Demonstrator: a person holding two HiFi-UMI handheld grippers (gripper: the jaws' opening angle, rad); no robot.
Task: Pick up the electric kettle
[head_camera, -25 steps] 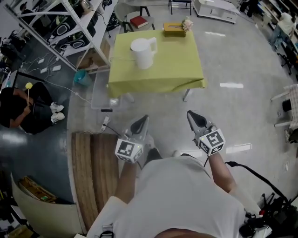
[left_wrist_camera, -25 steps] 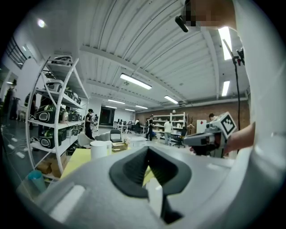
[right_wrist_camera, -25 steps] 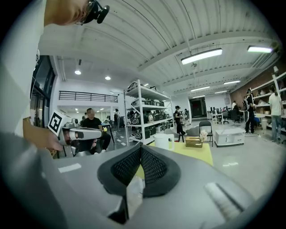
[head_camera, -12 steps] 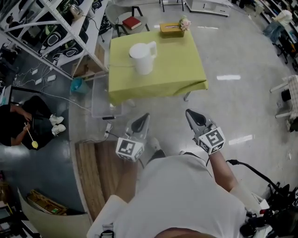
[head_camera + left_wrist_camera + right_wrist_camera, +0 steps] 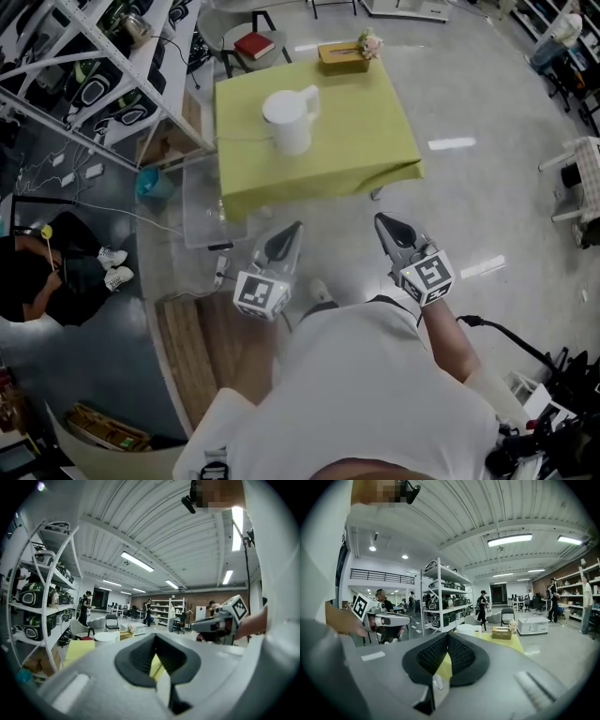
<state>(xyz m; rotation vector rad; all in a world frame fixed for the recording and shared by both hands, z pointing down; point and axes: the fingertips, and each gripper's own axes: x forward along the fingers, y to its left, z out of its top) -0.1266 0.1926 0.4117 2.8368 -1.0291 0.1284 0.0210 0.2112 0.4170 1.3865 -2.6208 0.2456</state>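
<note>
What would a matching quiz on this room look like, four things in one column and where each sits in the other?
Things:
1 kettle
2 tissue box
3 book
4 bucket

Places:
A on the floor, left of the table
B far edge of the table
C on a chair beyond the table
D on the table, towards its left side

Pairs: 1-D, 2-B, 3-C, 4-A

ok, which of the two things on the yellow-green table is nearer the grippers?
The white jug-shaped electric kettle, left of centre on the yellow-green tablecloth. The tan box with the small flower sits at the cloth's far edge.
</note>
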